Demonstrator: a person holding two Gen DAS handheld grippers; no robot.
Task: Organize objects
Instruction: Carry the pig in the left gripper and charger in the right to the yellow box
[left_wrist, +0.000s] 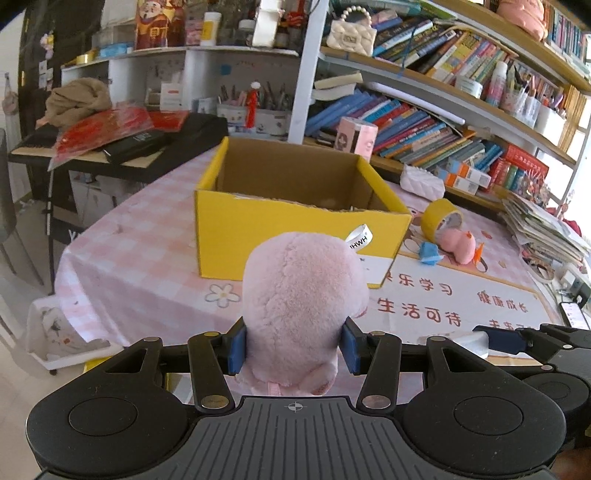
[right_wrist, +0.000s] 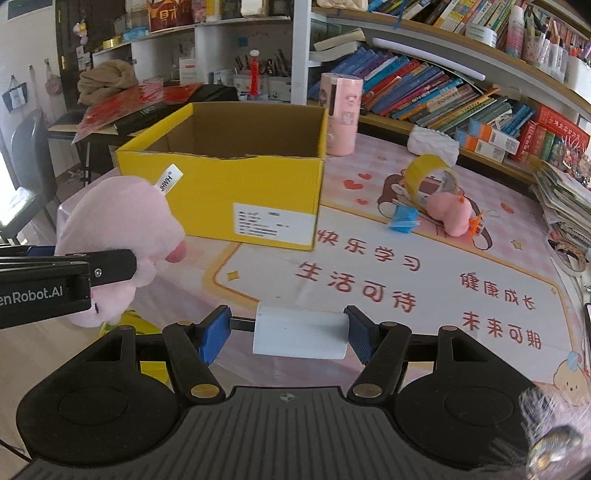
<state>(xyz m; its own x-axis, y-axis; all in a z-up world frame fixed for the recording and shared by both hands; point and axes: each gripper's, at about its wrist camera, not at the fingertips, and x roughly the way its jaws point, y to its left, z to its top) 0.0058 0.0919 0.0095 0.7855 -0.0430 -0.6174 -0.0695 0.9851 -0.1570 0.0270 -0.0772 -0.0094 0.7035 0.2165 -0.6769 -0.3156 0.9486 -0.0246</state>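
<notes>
Left gripper (left_wrist: 293, 347) squeezes fluffy pink plush toy (left_wrist: 303, 295) (white tag); right gripper (right_wrist: 286, 334) holds white block (right_wrist: 301, 334)

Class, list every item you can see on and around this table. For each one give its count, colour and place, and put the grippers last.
Cardboard box: one, yellow, open, on the table's far left.
Plush toy: one, pink, held in the left gripper.
White block: one, white, between the right gripper's pads.
Tape roll: one, yellow, right of the box.
Small plush: one, pink, beside the tape.
Blue piece: one, by the small plush.
Pink canister: one, behind the box.
Books: many, mixed colours, on shelves.
Left gripper: black, blue pads.
Right gripper: black, blue pads.
</notes>
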